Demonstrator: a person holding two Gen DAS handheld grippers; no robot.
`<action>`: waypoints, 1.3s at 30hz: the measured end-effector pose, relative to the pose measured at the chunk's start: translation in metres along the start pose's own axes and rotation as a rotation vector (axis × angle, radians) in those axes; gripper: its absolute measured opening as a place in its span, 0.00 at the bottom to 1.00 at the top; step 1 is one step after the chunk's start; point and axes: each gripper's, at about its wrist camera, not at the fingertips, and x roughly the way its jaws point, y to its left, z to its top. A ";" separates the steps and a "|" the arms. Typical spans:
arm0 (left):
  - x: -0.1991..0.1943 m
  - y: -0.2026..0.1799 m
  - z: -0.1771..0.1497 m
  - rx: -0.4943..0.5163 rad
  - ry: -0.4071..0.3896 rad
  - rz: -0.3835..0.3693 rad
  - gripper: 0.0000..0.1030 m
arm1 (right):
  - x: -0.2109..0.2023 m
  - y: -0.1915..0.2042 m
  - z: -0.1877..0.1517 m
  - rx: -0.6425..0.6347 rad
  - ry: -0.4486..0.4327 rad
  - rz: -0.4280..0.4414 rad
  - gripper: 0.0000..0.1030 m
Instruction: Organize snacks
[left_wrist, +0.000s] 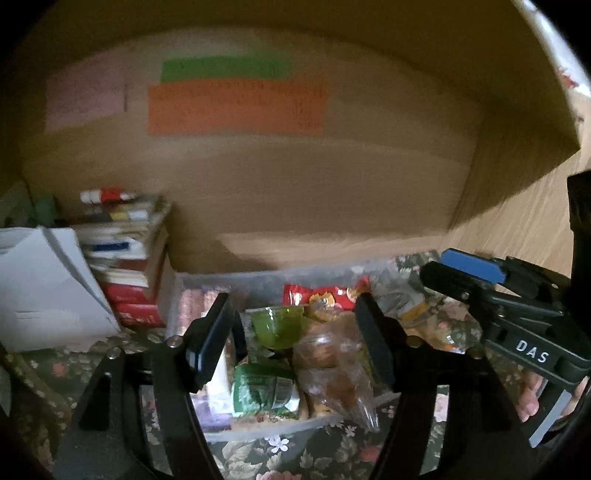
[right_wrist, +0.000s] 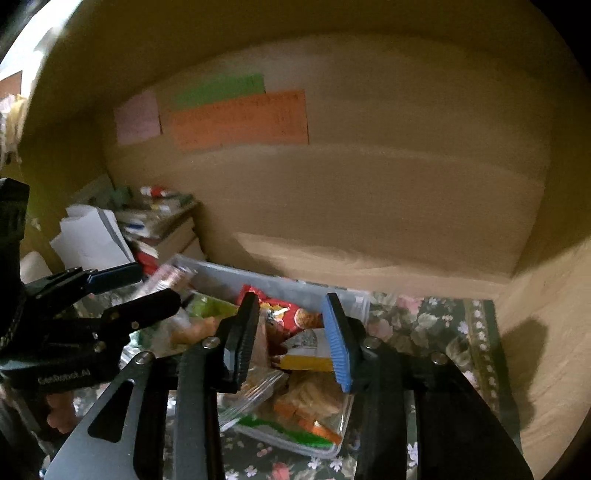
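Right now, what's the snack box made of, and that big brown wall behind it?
The snack box looks like clear, slightly frosted plastic: you can see snacks through its walls. The brown wall looks like matte cardboard, plain tan with paper labels stuck on, though blur makes that a guess.

Clear snack bin (left_wrist: 192, 288) below both grippers, packed: red bag (left_wrist: 317, 293), green cup (left_wrist: 275, 325), green pack (left_wrist: 264, 389).

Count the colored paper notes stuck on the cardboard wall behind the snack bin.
3. A green note on top, an orange note directly below it, and a pink note to their left. None appear hidden.
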 end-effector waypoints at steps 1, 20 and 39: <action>-0.011 -0.001 0.001 0.002 -0.025 0.007 0.66 | -0.006 0.001 0.001 0.001 -0.013 0.002 0.35; -0.180 -0.012 -0.021 0.008 -0.320 0.052 0.69 | -0.153 0.047 -0.010 -0.003 -0.299 0.021 0.54; -0.220 -0.019 -0.048 0.027 -0.388 0.129 1.00 | -0.179 0.073 -0.036 0.005 -0.366 -0.040 1.00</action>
